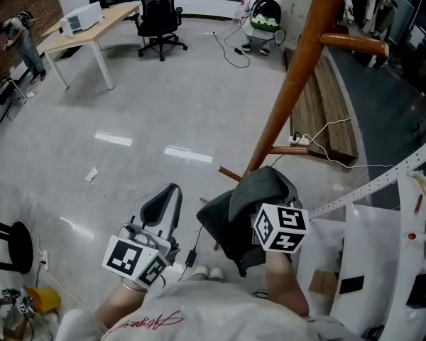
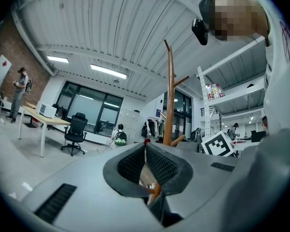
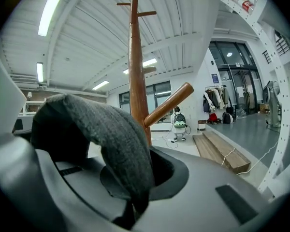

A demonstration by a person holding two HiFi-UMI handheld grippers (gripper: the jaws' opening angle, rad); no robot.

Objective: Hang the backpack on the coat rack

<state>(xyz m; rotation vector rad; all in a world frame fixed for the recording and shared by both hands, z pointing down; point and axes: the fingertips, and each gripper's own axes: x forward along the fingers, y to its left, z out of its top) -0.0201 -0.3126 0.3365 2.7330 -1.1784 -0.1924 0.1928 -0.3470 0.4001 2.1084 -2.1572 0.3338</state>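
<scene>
Your left hand-held gripper [image 1: 172, 189] sits low at the left, its 2 jaws pressed together with nothing between them, apart from the load. Just right of it, your right hand-held gripper [image 3: 139, 180] is clamped on a fold of the dark grey backpack [image 1: 245, 204]. The backpack hangs in front of you above the floor, near the pole of the wooden coat rack [image 1: 298, 69] and on no peg. To hang it well, you likely need to lift the held fold above the angled peg [image 3: 169, 103] further right, settle a loop over its tip, and only then let go. Steady the bag's body with the free left hand-held gripper if it swings.
</scene>
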